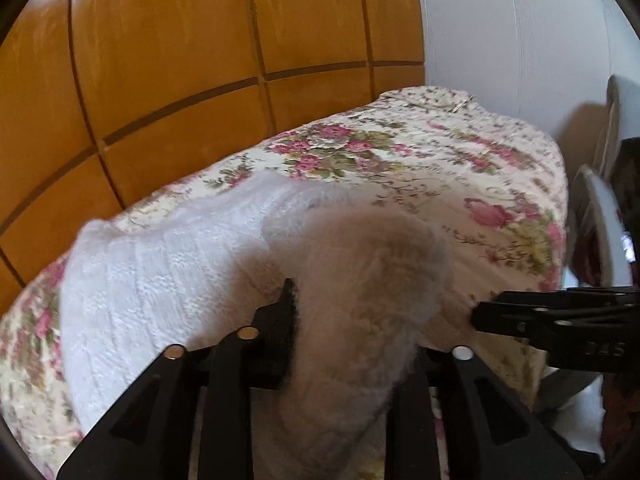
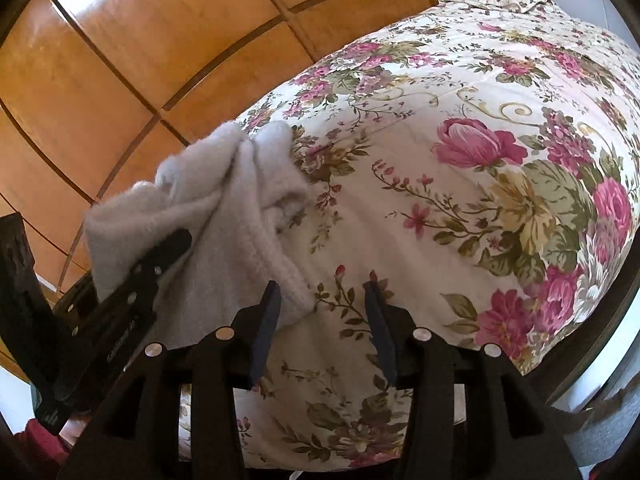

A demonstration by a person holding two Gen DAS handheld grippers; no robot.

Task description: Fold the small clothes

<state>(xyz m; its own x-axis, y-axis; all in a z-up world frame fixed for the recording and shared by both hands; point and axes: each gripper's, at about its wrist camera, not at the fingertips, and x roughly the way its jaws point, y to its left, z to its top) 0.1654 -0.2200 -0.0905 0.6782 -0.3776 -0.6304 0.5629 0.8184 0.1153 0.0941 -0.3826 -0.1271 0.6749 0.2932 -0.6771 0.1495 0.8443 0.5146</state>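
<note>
Left tongs [image 1: 344, 340] pinch a fuzzy grey garment [image 1: 360, 280] above the floral bedspread [image 1: 440, 168] while right tongs [image 2: 322, 320], spread empty at its 5 o'clock, could take the soft, light hem.

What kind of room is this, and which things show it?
Probably a bedroom. A floral quilt covers what looks like a bed, wooden panels like wardrobe doors stand behind it, and the left tongs hold a fluffy garment above the quilt, so clothes are handled here.
</note>
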